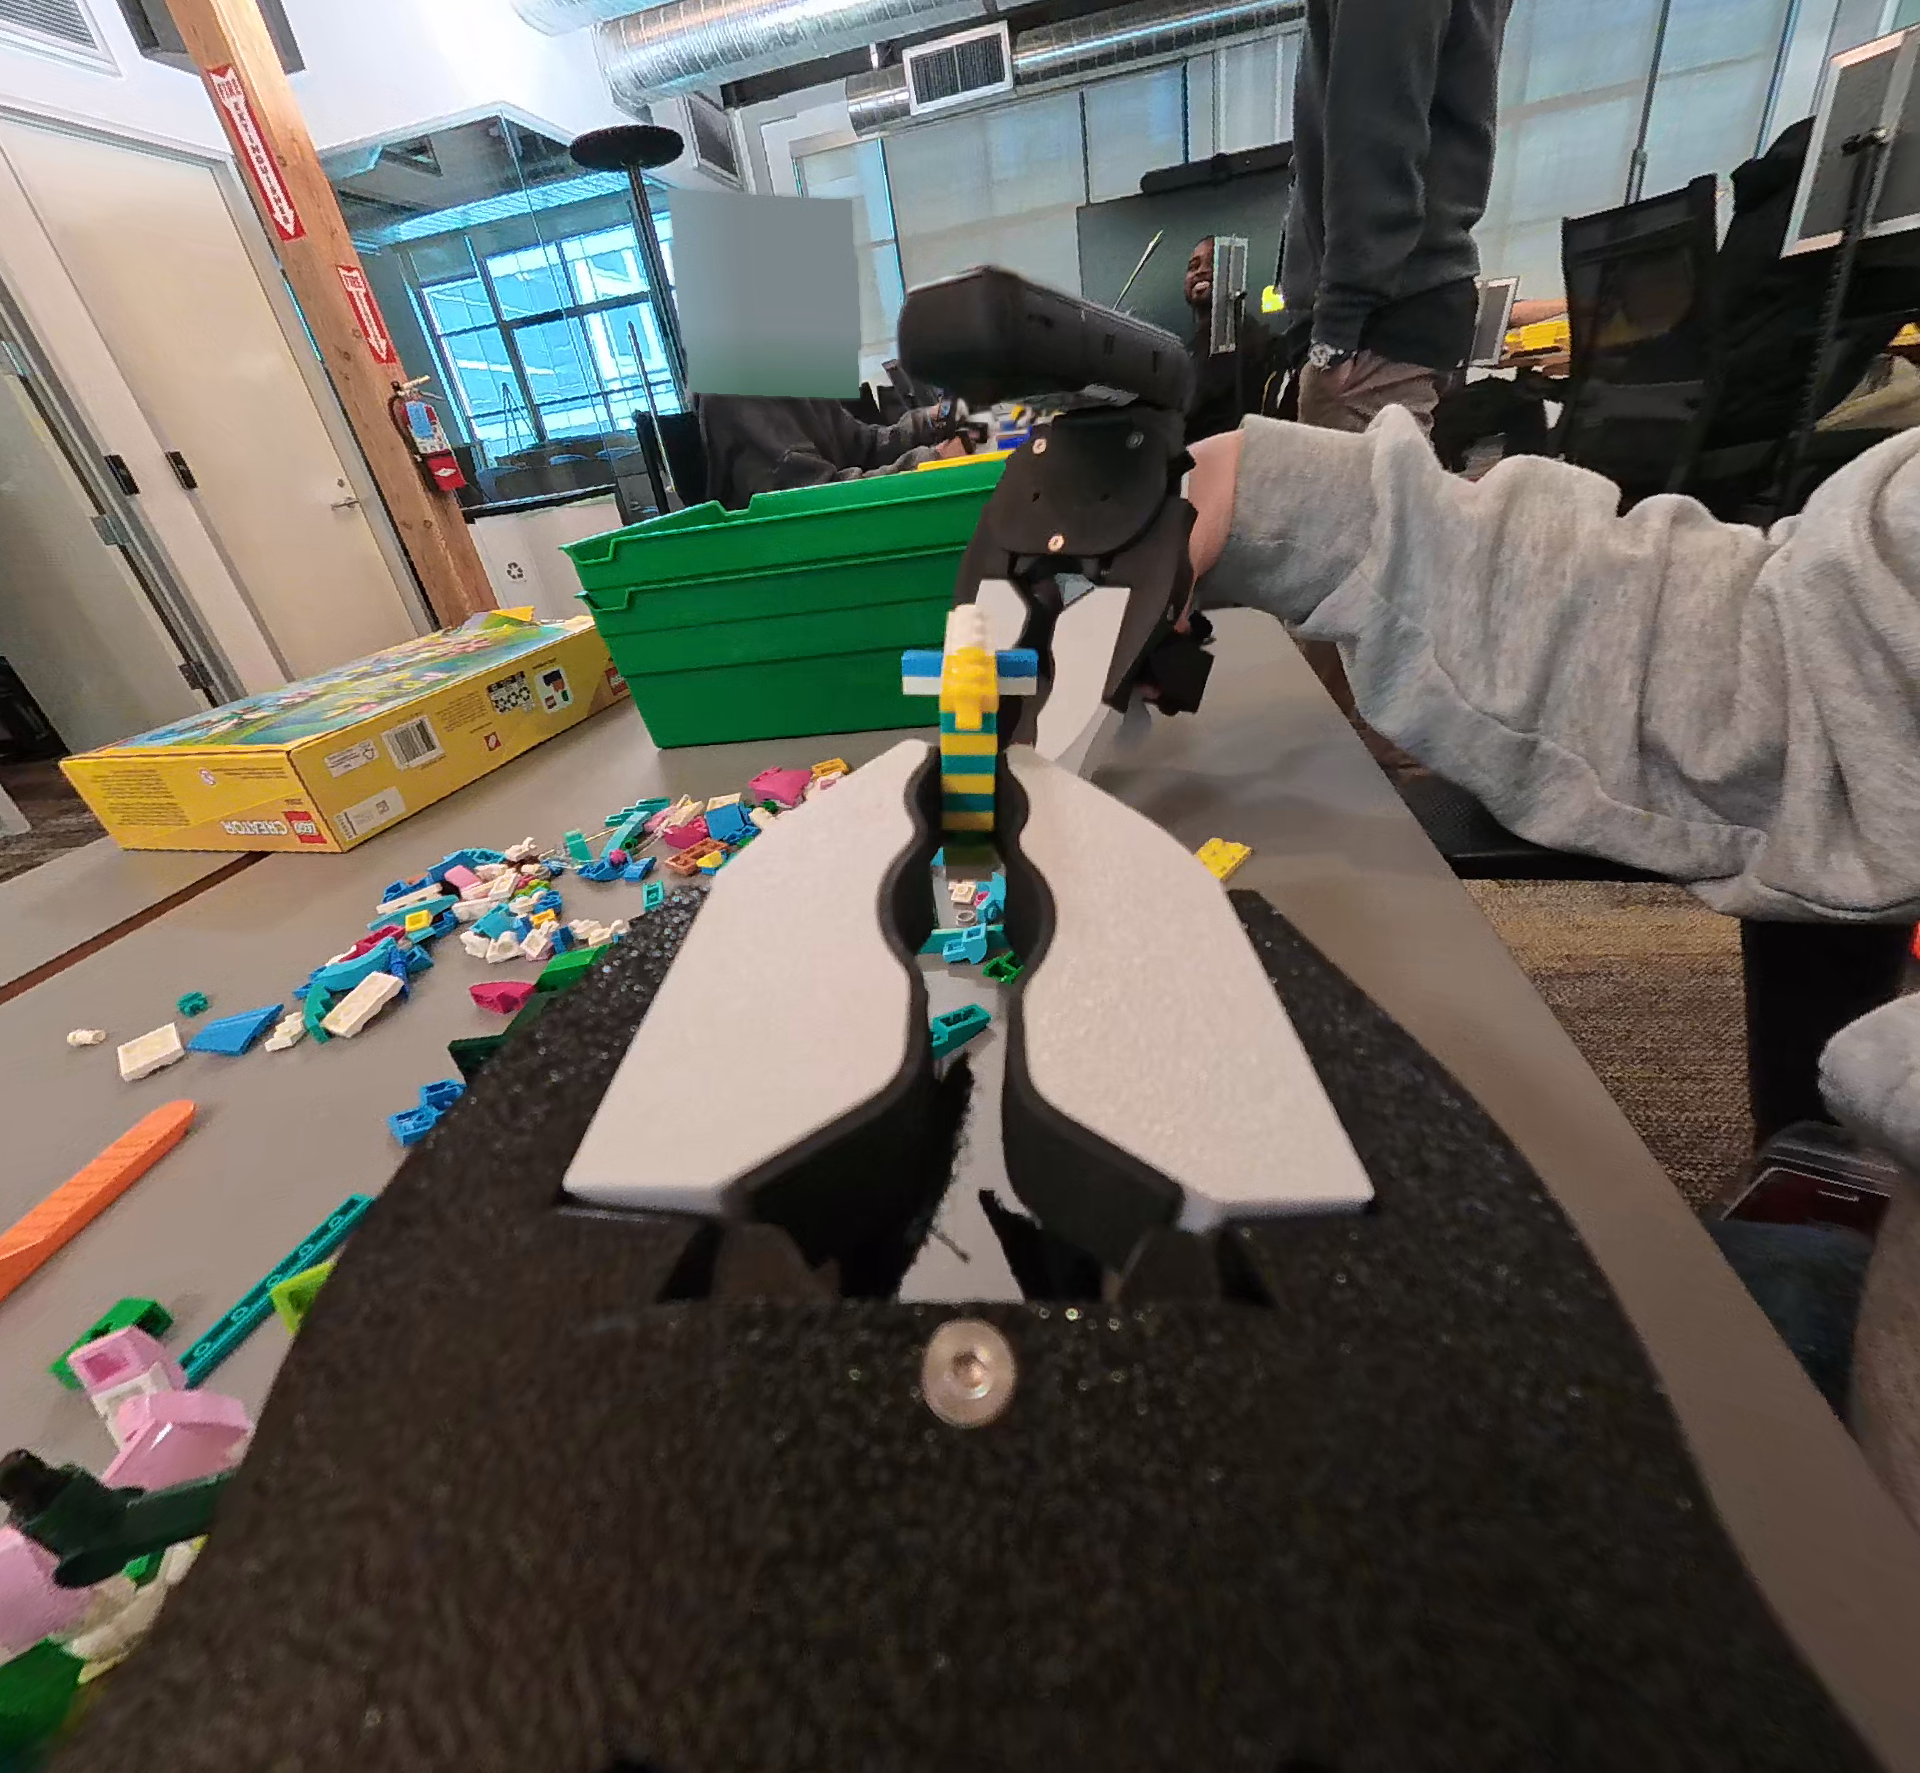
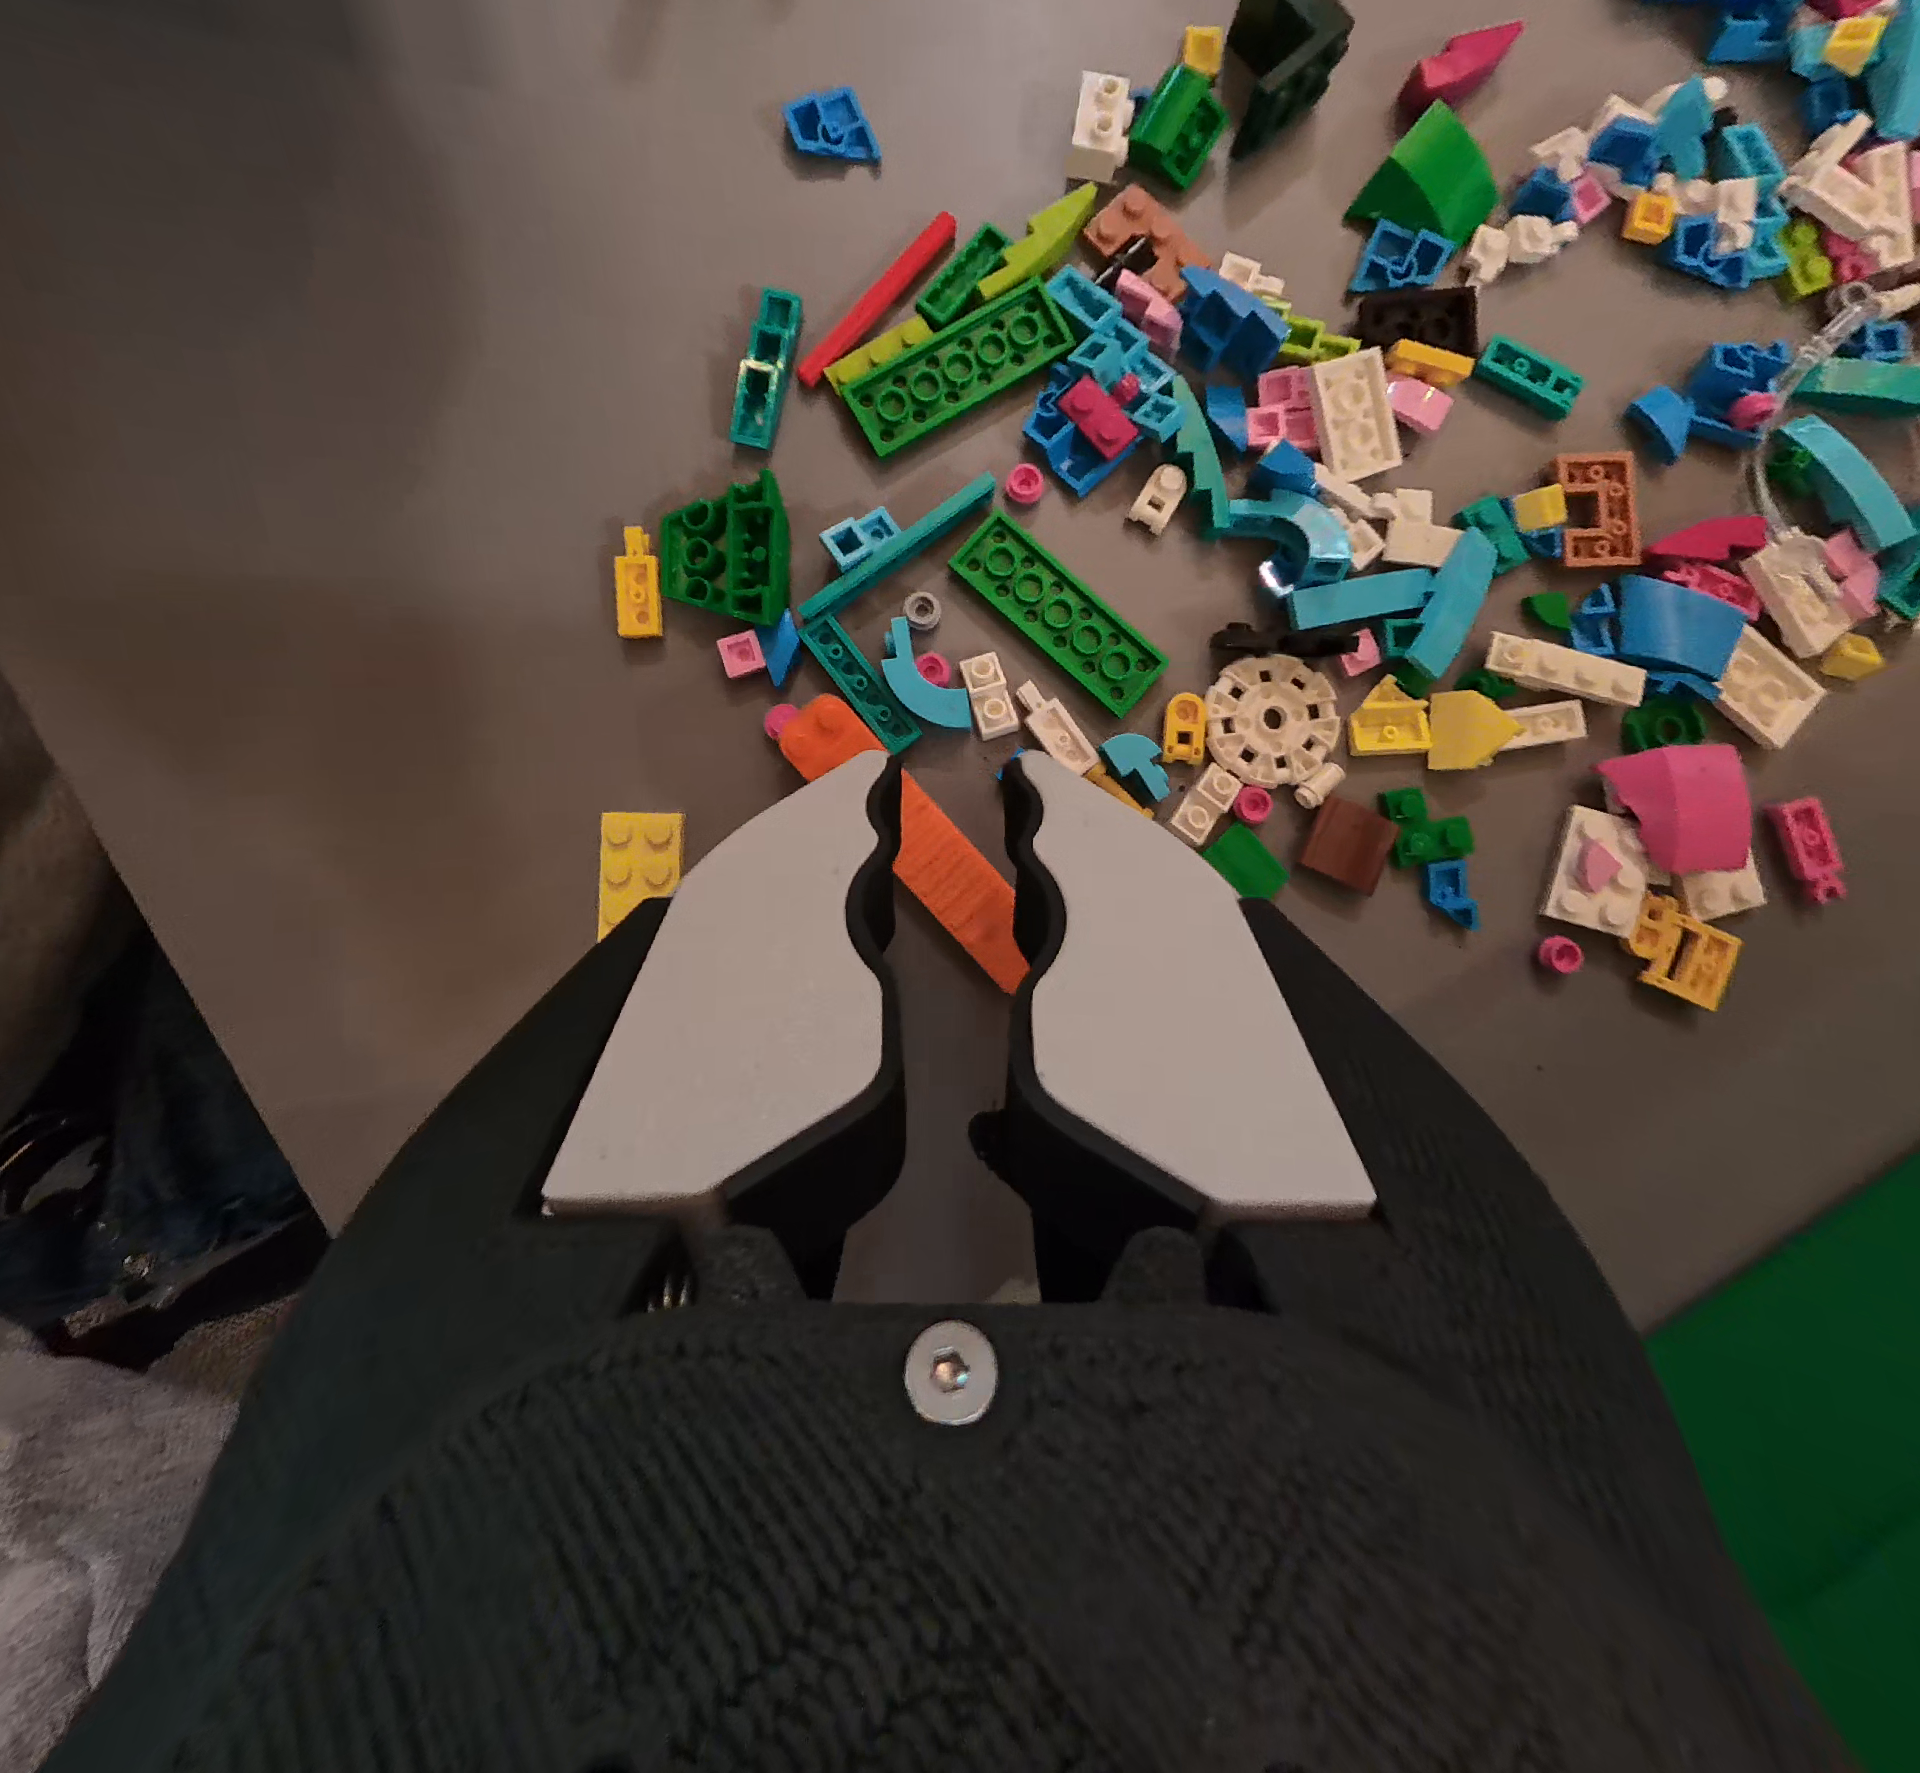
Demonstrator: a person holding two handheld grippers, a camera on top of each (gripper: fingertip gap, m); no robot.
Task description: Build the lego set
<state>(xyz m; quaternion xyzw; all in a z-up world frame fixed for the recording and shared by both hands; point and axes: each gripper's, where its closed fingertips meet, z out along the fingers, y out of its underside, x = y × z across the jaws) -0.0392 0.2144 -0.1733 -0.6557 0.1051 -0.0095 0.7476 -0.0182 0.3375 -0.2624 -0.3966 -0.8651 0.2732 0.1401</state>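
Yellow-and-teal striped bricks make up the small tower [image 1: 968, 767] clamped at the tips of the left gripper [image 1: 966, 788]: both pads press its lower courses, and it stands upright, topped by a blue-and-white crossbar and a white brick. Only the left wrist view shows this tower. Just behind it, the same view catches the right gripper [image 1: 1049, 674] pointing down at the grey table [image 1: 1299, 788], held by a hand in a grey sleeve [image 1: 1558, 643].

From its own camera, the right gripper [image 2: 948, 773] has its jaws narrowly apart and its fingertips [image 2: 1049, 778] gripping nothing — an orange brick separator [image 2: 945, 866] lies on the table below, seen through the gap, and whether the tips touch it cannot be told. A yellow 2-stud-wide plate [image 2: 639, 856] lies just left of the gripper, a teal studded strip [image 2: 857, 679] and a curved light-blue piece [image 2: 925, 684] just ahead. Beyond them spread 2 green plates, underside up [image 2: 1055, 611], a white round wheel piece [image 2: 1273, 721] and a wide scatter of loose bricks [image 2: 1558, 476].

Farther out, the left wrist view alone gives the stacked green bins [image 1: 779, 622] and a yellow brick-set box [image 1: 343, 736].
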